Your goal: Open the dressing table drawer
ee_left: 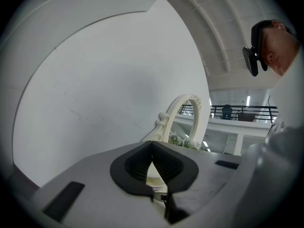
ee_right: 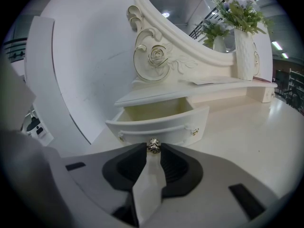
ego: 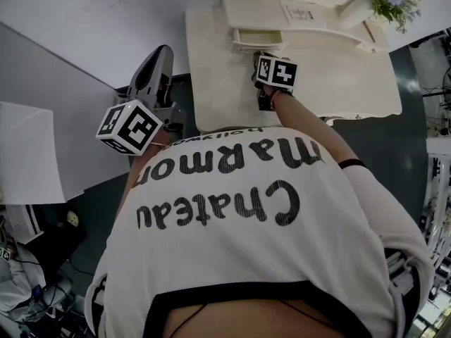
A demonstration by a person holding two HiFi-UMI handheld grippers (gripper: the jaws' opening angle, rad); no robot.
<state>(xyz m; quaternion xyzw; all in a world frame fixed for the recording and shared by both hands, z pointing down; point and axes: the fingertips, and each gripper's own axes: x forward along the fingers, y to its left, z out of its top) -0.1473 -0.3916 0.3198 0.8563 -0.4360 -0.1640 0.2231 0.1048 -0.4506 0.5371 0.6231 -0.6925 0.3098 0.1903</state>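
The cream dressing table [ego: 345, 90] has a small curved drawer [ee_right: 159, 120] under its mirror shelf. The drawer stands pulled out, and its pale inside shows; in the head view the drawer [ego: 257, 39] juts from the shelf. My right gripper [ee_right: 153, 149] is shut on the drawer's small metal knob [ee_right: 153, 145], which sits between the pad tips. In the head view the right gripper [ego: 259, 62] lies over the tabletop under its marker cube. My left gripper [ego: 159, 56] hangs left of the table, pointing at a white wall. The left gripper [ee_left: 152, 148] has its tips together, with nothing between them.
An oval mirror [ee_right: 183, 4] with carved roses rises behind the drawer. A white vase of flowers [ee_right: 243, 51] stands on the shelf to the right. The person's white T-shirt [ego: 261, 217] fills the lower head view. Clutter and cables [ego: 28, 259] lie on the floor at left.
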